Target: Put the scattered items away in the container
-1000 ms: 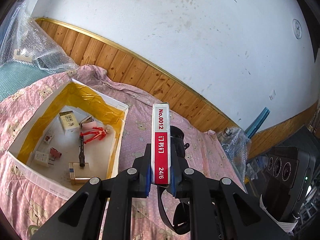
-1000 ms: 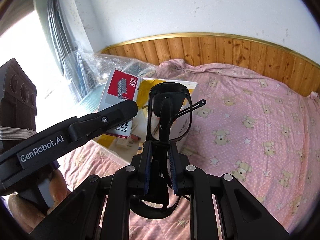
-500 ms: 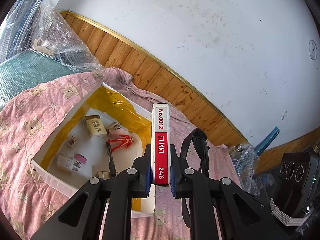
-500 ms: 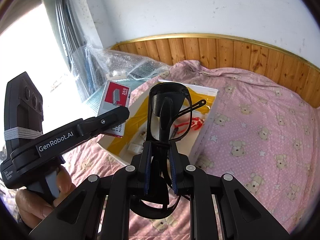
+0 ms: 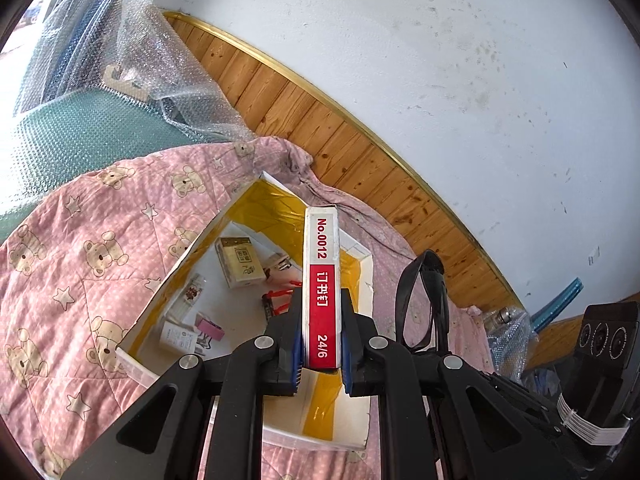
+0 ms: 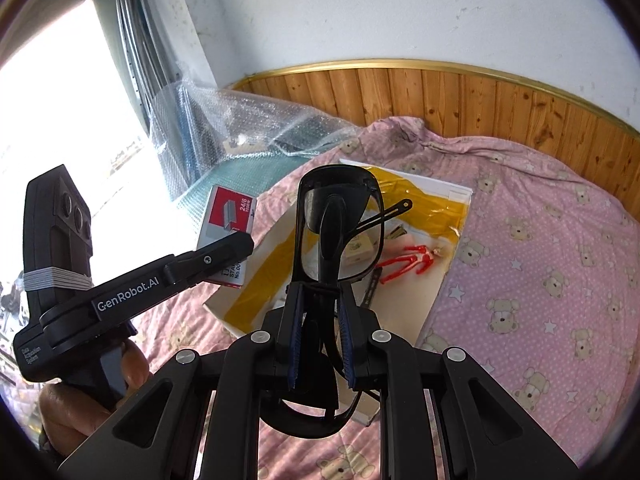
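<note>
Showing both loads carried nearer the box [image 5: 362, 276] within a second: left tongs [image 5: 320, 344] clamp the staple packet [image 5: 322, 288] above it; right tongs [image 6: 322, 344] grip glasses [image 6: 338, 232] at its 6 o'clock edge. Release seems next.

Red-and-white staple box [image 5: 321, 292] held upright on edge above the container, black-framed glasses [image 6: 338, 228] held upright over it, open white box [image 5: 362, 264] with yellow-taped walls on pink bedding, small items inside

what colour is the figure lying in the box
Red, lying on the white floor of the box; clearest in the right wrist view.
</note>
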Tool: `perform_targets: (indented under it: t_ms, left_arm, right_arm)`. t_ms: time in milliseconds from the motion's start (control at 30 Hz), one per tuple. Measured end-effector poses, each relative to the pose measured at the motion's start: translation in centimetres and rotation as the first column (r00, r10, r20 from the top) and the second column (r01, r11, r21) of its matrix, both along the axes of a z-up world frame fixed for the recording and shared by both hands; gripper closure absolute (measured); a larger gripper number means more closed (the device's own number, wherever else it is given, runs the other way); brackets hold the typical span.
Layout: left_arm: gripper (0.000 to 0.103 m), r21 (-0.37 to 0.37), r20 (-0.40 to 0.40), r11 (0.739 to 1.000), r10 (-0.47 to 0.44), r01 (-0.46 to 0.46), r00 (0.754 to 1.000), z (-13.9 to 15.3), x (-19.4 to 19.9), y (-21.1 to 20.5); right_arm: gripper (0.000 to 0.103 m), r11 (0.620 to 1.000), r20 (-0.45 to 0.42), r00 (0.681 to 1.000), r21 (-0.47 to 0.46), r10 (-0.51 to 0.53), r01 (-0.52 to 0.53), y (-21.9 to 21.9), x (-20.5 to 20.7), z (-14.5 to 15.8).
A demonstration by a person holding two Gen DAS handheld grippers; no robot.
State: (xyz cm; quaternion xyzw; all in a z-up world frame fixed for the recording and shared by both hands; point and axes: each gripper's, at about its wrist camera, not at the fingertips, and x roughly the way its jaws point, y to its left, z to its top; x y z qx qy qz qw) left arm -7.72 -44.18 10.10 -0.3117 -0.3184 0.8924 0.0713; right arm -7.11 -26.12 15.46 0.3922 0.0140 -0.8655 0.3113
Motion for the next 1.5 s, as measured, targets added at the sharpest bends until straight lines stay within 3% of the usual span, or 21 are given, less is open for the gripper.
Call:
perform_targets:
  t_ms: [500,900,1000,1067,1133,1500]
  left_arm:
    - [0.088,-0.061,0.109,0.998,-0.028,0.035,0.994,-2.3,-3.2,1.4]
    - [0.088,-0.167,0.167,0.985,-0.015,0.044,0.986,-3.2,-5.4,2.6]
    - [0.087,-0.177,0.195,0.983,-0.018,0.053,0.981,-3.9,-6.3,2.8]
    - [0.085,-0.166,0.225,0.984,-0.031,0.069,0.974,-4.6,-7.0,3.0]
    - [0.077,-0.148,0.260,0.987,-0.017,0.058,0.966,-5.6,-7.4,2.7]
    - [0.076,-0.138,0.255,0.990,0.049,-0.014,0.966,-4.9,-6.1,0.8]
  right_arm:
    - [0.085,1.000,0.060,0.998,0.015,-0.005,0.004,-1.4,-3.6,-2.7]
    - [0.084,0.999,0.105,0.994,0.028,-0.030,0.027,-1.4,-7.0,-5.2]
    - [0.081,0.998,0.106,0.993,0.053,-0.043,0.037,-1.6,-8.2,-6.4]
    - [0.067,0.995,0.114,0.992,0.087,-0.059,0.049,-1.7,-8.9,-7.3]
    - [0.060,0.994,0.124,0.989,0.086,-0.080,0.070,-1.1,-9.2,-7.8]
    - [0.060,0.995,0.160,0.982,0.041,-0.102,0.096,1.6,-7.6,-7.5]
